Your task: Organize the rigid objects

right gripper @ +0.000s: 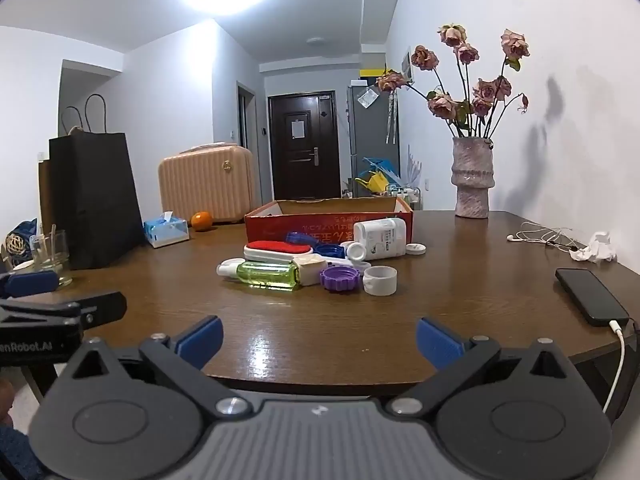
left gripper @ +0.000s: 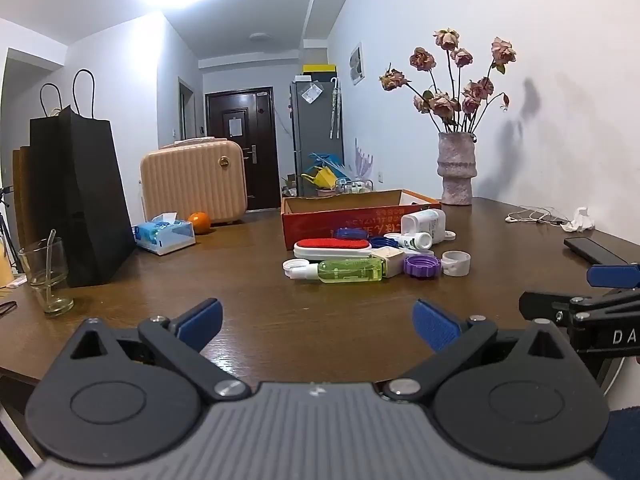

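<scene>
Bottles lie before red box; its contents seemingly hidden.

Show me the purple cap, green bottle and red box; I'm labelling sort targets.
purple cap [right gripper: 339,278], right wrist view, its ridged top.
green bottle [right gripper: 269,274], right wrist view, middle of its clear body.
red box [left gripper: 352,220], left wrist view, its printed front wall.

I see a green bottle lying sideways, purple cap right of it, red box open behind.
</scene>
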A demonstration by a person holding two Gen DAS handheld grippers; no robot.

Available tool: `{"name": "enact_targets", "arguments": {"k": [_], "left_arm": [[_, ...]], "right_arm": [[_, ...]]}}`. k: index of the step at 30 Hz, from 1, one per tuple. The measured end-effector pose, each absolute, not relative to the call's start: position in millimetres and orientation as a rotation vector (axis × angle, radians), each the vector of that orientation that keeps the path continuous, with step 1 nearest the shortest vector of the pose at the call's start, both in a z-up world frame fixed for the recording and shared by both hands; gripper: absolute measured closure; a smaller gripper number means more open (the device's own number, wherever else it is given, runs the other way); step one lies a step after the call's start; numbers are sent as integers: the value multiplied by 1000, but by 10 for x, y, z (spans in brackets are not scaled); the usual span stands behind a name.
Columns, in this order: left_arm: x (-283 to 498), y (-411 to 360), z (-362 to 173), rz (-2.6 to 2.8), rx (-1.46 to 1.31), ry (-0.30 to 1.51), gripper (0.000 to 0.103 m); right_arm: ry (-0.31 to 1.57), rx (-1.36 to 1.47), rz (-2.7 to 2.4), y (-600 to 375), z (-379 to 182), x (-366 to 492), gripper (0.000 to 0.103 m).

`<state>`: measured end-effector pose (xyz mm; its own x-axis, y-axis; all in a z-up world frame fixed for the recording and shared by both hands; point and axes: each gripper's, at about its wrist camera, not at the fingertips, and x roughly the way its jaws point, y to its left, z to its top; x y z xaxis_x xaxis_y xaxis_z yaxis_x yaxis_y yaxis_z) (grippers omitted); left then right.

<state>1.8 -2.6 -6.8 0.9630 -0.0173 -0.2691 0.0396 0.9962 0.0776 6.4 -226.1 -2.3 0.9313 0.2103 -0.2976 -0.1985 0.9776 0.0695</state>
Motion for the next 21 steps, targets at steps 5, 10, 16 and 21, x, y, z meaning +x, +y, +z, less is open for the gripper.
{"name": "enact_targets", "arguments": {"k": [5, 10, 16, 21], "left_arm": [[28, -29, -79, -28, 82, 275, 0], [42, -36, -93, -27, 81, 279, 0], [42, -37, -91, -29, 82, 279, 0], [27, -38, -117, -32, 83, 287, 0]], "right_arm": [[307, 45, 208, -2277, -21, 56, 0], [316, 43, 212, -2281, -22, 69, 0], [318, 49, 203, -2294, -32, 79, 0], [320, 48, 207, -2283, -38, 82, 0]]}}
